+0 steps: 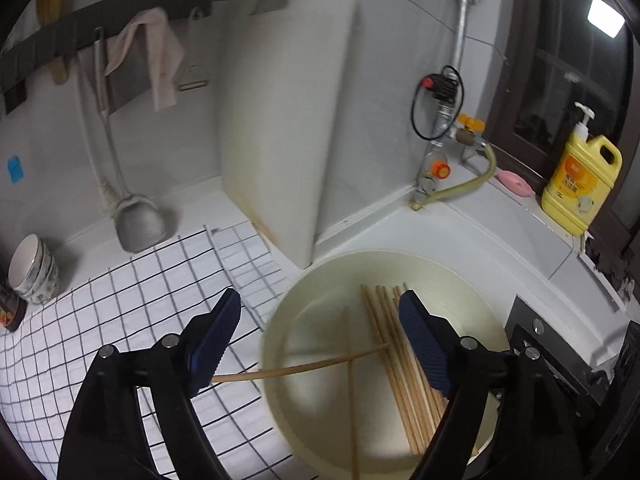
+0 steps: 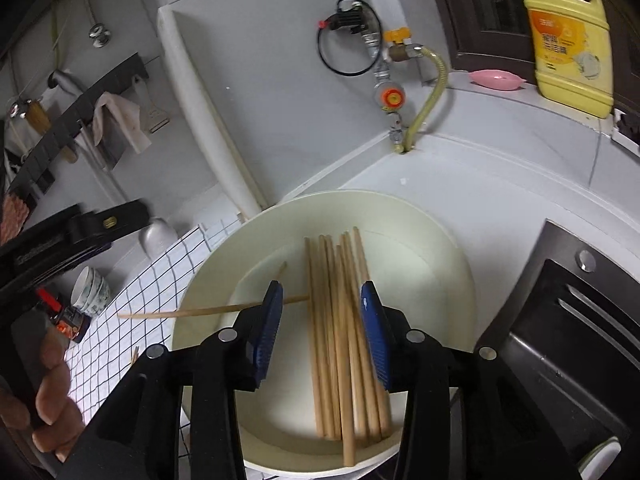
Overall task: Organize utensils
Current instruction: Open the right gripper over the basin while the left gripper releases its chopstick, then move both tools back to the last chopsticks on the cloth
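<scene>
cream basin [image 2: 452,264] sits on the white counter [image 2: 500,184], partly over a checked cloth [image 1: 120,300]. it serves as the collecting place: a bundle of wooden chopsticks [image 2: 340,340] lies side by side along its floor, roughly parallel, tips toward the back wall. two strays spoil the order. one thin stick [image 2: 208,311] lies crosswise over the basin's left rim, its outer end out above the cloth; another single stick [image 1: 351,392] lies lengthwise to the left of the bundle, crossing the first.

left gripper [image 1: 320,344]: released, jaws standing wide, nothing pressed between the pads. the crosswise stick's outer end lies right at the left pad; whether it touches cannot be told. judged as a stick just let go, or about to be squared up with the rest.

right gripper [image 2: 322,332]: jaws part open, straddling the near half of the bundle without pinching it; pads stand clear on either side.

pose: both grippers tilt down and forward into the basin from the near side, side by side. in the right wrist view the left tool shows at far left, with the person's fingers [image 2: 52,380] wrapped on its handle.

likely next need: bring the two strays parallel with the bundle.
</scene>
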